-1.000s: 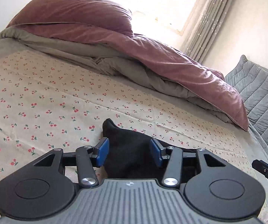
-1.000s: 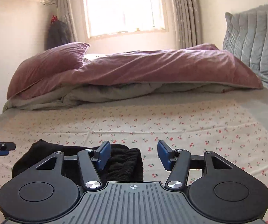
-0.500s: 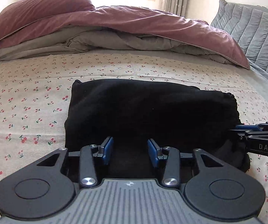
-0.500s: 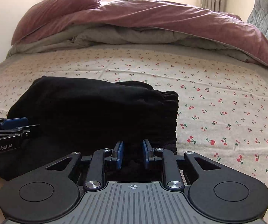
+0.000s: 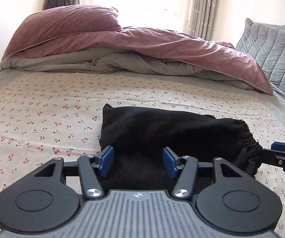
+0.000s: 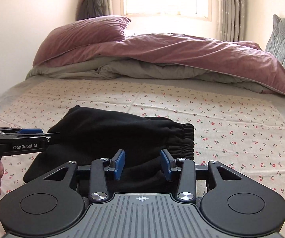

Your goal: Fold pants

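Bare cherry-print sheet (image 6: 231, 119) rightward; heaped duvet (image 6: 182, 53) probably blocking beyond.

Bed (image 5: 43, 107) w/ cherry-print sheet: folded black pants (image 5: 162, 127) near front, mauve duvet (image 5: 162, 45) heaped at back.

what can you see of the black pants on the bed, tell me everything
The black pants lie folded into a compact, puffy bundle on the cherry-print sheet. The fabric looks soft, matte and fleecy. A gathered elastic band shows at the bundle's right end. Both the left gripper and right gripper are open at the near edge, neither clamping the cloth; whether their pads touch it is unclear.
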`<state>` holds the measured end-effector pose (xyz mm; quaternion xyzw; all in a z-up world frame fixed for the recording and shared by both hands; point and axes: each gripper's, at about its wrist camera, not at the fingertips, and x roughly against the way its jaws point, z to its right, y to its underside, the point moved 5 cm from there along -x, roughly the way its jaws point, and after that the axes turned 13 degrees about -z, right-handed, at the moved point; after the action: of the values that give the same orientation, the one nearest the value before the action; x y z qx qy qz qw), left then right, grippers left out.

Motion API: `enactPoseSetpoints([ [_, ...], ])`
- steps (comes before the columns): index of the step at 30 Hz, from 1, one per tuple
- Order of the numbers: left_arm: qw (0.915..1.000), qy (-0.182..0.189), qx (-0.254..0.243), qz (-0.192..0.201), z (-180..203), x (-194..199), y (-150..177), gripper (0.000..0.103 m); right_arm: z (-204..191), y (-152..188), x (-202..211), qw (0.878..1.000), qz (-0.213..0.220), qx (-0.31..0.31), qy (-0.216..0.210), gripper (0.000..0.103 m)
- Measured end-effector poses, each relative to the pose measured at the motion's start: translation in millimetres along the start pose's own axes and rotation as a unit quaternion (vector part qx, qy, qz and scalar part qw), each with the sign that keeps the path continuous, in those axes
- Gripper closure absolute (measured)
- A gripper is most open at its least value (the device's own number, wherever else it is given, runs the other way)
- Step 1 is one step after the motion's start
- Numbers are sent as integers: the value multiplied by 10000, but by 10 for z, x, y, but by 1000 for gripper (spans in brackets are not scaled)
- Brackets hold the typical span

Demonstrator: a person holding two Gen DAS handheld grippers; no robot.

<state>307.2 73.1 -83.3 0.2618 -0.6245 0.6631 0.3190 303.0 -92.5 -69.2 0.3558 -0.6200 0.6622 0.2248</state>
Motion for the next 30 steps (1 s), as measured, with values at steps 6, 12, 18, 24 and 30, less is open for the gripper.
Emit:
enactPoseSetpoints([
  [6, 9997, -80, 146, -200, 25, 121, 202, 45, -11, 147, 247, 9997, -35, -94, -226, 62],
  [12, 9998, -144, -28, -133, 78, 290, 433, 38, 20, 329, 423, 9998, -76, -29, -194, 61],
  [18, 9993, -241, -6, -296, 52, 333, 605, 38, 101, 503, 510, 9999, -73, -85, -91, 54],
  [24, 9994, -281, 196, -70, 26, 590, 692, 32, 84, 608, 684, 9986, 101, -514, -113, 47],
  [30, 9987, -306, 411, -22, 17, 891, 900, 29, -76, 909, 853, 9952, 141, -957, -175, 47],
])
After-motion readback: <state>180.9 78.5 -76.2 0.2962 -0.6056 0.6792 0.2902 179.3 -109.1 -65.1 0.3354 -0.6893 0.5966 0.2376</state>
